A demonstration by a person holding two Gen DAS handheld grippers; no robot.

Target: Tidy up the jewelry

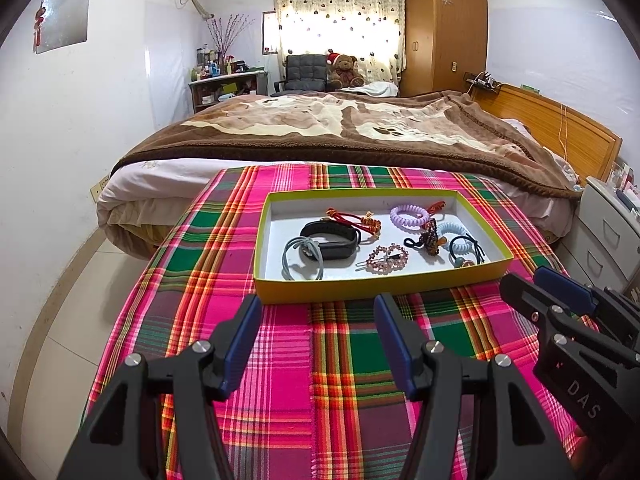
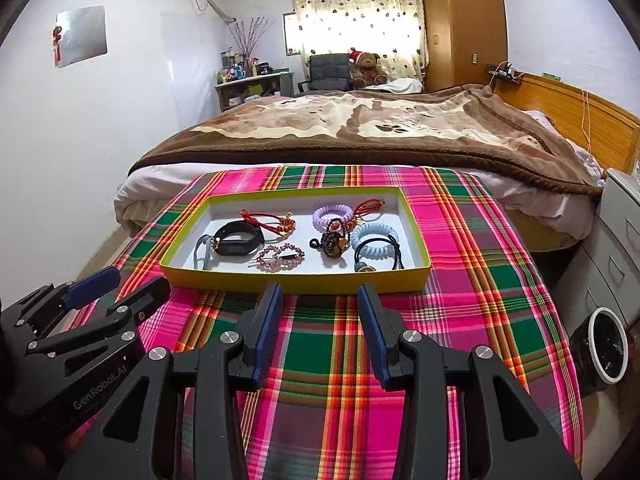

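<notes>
A shallow yellow-green tray (image 1: 376, 289) (image 2: 296, 279) with a white floor sits on the plaid cloth ahead of both grippers. Inside lie a black wristband (image 1: 334, 242) (image 2: 236, 238), a grey hair tie (image 1: 298, 258), a red cord bracelet (image 1: 352, 218) (image 2: 268, 220), a purple coil tie (image 1: 408, 216) (image 2: 333, 214), a pink beaded clip (image 1: 382, 258) (image 2: 280, 257), a dark bead bracelet (image 1: 428, 238) (image 2: 335, 242) and a pale blue coil tie (image 2: 374, 236). My left gripper (image 1: 316, 310) hangs open short of the tray's near wall. My right gripper (image 2: 320, 300) is open too, empty, just before the same wall.
The plaid cloth (image 1: 344, 360) covers a table set against a bed with a brown blanket (image 1: 320, 124). White drawers (image 1: 612, 236) stand at the right, a round bin (image 2: 608, 344) on the floor beside them. A wall runs along the left.
</notes>
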